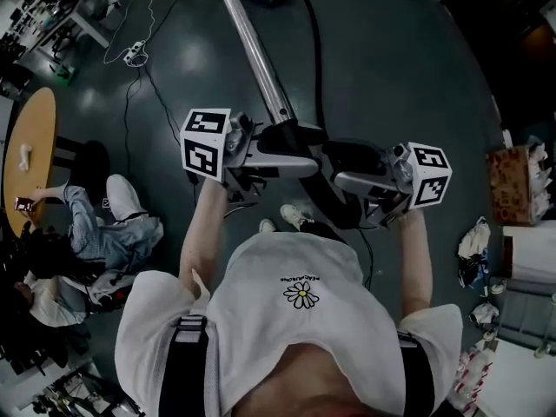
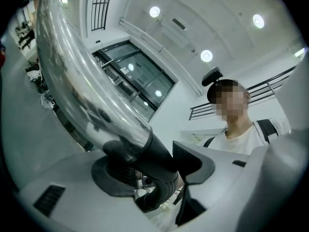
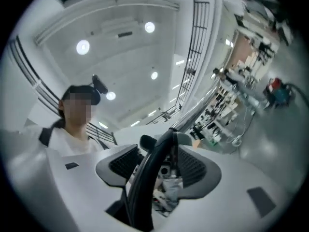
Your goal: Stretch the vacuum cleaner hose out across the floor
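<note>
In the head view the vacuum's shiny metal wand slants up across the dark floor. A black hose curves down beside it to the black handle piece between my two grippers. In the left gripper view the wand ends in a black cuff. That cuff sits between the wide-set jaws of my left gripper, touching both pads. The left gripper faces the right gripper at waist height. My right gripper has its jaws close together on the black hose.
A round orange table stands at the left with a seated person beside it. A power strip and thin cables lie on the floor at upper left. A cardboard box and bags crowd the right edge.
</note>
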A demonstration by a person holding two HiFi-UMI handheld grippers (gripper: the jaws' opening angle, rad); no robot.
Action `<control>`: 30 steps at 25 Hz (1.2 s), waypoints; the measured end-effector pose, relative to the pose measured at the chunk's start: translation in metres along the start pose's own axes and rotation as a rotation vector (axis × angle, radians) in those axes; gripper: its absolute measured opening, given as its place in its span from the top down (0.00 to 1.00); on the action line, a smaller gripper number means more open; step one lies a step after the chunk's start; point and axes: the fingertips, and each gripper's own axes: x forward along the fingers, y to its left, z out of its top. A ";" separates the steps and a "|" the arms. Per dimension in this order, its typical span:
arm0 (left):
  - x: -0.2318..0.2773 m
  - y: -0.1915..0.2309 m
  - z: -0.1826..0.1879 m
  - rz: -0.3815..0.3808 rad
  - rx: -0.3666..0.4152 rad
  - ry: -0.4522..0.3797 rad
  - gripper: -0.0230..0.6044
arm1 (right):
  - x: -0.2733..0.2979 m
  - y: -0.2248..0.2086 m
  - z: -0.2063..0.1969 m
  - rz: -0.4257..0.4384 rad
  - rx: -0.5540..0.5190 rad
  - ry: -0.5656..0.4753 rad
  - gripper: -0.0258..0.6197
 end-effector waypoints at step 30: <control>0.001 0.009 -0.091 -0.155 -0.297 -0.092 0.59 | 0.060 -0.056 0.010 -0.147 -0.270 0.130 0.55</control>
